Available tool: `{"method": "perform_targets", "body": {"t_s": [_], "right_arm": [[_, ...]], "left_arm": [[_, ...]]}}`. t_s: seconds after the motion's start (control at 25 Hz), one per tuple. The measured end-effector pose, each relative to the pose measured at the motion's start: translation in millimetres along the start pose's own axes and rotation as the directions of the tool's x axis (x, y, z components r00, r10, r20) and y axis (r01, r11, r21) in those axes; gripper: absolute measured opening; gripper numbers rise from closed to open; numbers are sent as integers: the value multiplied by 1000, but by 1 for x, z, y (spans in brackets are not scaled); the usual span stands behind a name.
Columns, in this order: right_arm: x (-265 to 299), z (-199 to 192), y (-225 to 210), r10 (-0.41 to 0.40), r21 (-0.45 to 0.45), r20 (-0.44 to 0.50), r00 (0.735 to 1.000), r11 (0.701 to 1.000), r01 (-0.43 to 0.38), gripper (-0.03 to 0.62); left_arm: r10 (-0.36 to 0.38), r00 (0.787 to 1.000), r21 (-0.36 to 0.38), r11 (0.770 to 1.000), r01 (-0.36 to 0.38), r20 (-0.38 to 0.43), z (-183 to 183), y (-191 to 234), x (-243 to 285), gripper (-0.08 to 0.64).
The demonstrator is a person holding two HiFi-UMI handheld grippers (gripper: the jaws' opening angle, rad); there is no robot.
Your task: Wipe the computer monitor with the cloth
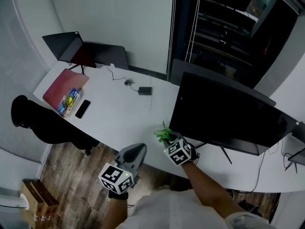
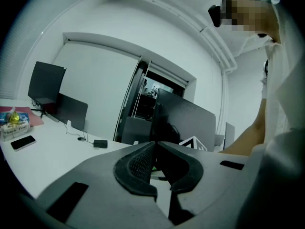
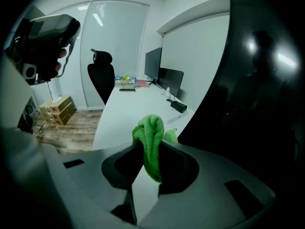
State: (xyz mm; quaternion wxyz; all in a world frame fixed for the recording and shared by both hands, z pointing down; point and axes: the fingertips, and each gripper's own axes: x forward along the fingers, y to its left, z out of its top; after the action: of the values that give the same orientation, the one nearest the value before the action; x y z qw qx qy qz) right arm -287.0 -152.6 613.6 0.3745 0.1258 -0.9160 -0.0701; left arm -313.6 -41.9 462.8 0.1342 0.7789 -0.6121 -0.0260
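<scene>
A large dark monitor (image 1: 228,112) stands on the white desk (image 1: 119,116), screen off. My right gripper (image 1: 167,138) is shut on a green cloth (image 1: 162,134) and sits at the monitor's lower left corner. In the right gripper view the cloth (image 3: 150,142) sticks up from between the jaws, with the black screen (image 3: 248,89) close on the right. My left gripper (image 1: 137,150) hangs below the desk's near edge, shut with nothing in it. In the left gripper view its pads (image 2: 143,163) meet, and the monitor (image 2: 183,120) stands ahead.
At the desk's far left are a red folder (image 1: 65,86), a snack packet (image 1: 69,100), a black phone (image 1: 82,109) and two smaller dark monitors (image 1: 86,51). A small black box (image 1: 145,90) with cables lies mid-desk. A black office chair (image 1: 43,123) stands at the left, with cardboard boxes (image 1: 35,202) on the wood floor.
</scene>
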Motion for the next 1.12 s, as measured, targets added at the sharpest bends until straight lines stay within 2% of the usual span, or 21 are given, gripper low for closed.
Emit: {"method": "perform_targets", "body": {"t_s": [0.4, 1.12], "right_arm": [[-4, -24, -6, -16, 35, -42, 999, 999, 18, 67], [-29, -51, -27, -84, 84, -36, 996, 993, 86, 67]], "left_arm": [[-16, 1000, 6, 1000, 16, -6, -1, -7, 3, 21], [-85, 996, 28, 996, 86, -34, -1, -30, 26, 21]]}}
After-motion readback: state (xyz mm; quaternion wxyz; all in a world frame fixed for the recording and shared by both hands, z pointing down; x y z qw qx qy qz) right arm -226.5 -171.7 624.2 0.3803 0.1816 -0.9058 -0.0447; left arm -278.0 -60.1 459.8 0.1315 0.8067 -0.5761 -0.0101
